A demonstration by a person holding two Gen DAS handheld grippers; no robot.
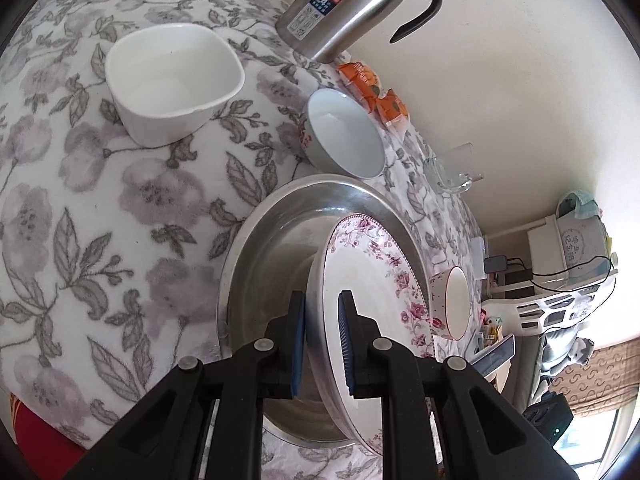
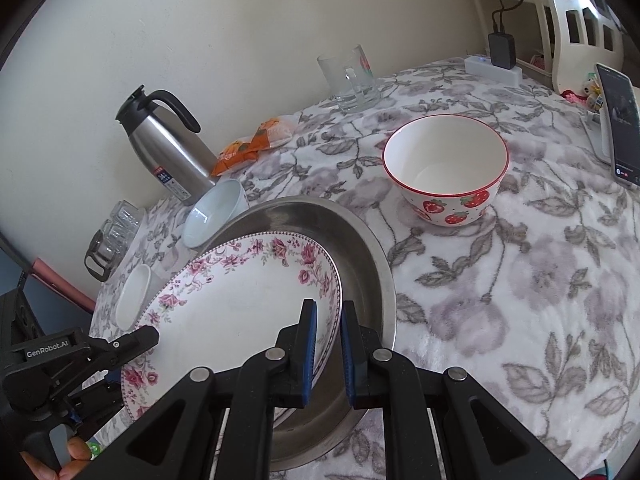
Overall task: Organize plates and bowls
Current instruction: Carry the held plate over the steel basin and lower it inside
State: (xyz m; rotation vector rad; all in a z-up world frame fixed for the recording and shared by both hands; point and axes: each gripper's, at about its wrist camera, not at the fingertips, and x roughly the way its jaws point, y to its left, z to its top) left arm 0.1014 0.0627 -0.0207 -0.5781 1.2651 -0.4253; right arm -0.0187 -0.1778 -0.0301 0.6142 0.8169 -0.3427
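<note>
A white plate with a pink flower border [image 1: 372, 300] [image 2: 240, 296] is held over a round steel basin [image 1: 280, 248] [image 2: 360, 264]. My left gripper [image 1: 322, 344] is shut on the plate's rim, one pad on each face. My right gripper [image 2: 329, 354] is shut on the opposite rim. The left gripper's body shows in the right wrist view [image 2: 80, 364]. On the floral cloth stand a white square bowl [image 1: 172, 80], a pale blue bowl [image 1: 344, 136] [image 2: 214, 214] and a strawberry bowl [image 1: 452, 300] [image 2: 446, 168].
A steel thermos jug [image 1: 352, 4] [image 2: 168, 148], orange snack packets [image 1: 376, 88] [image 2: 252, 144] and a glass mug [image 1: 452, 172] [image 2: 352, 76] stand by the wall. A phone [image 2: 618, 120] and a power strip [image 2: 494, 68] are at the far right. Glass cups [image 2: 112, 236] are at the left edge.
</note>
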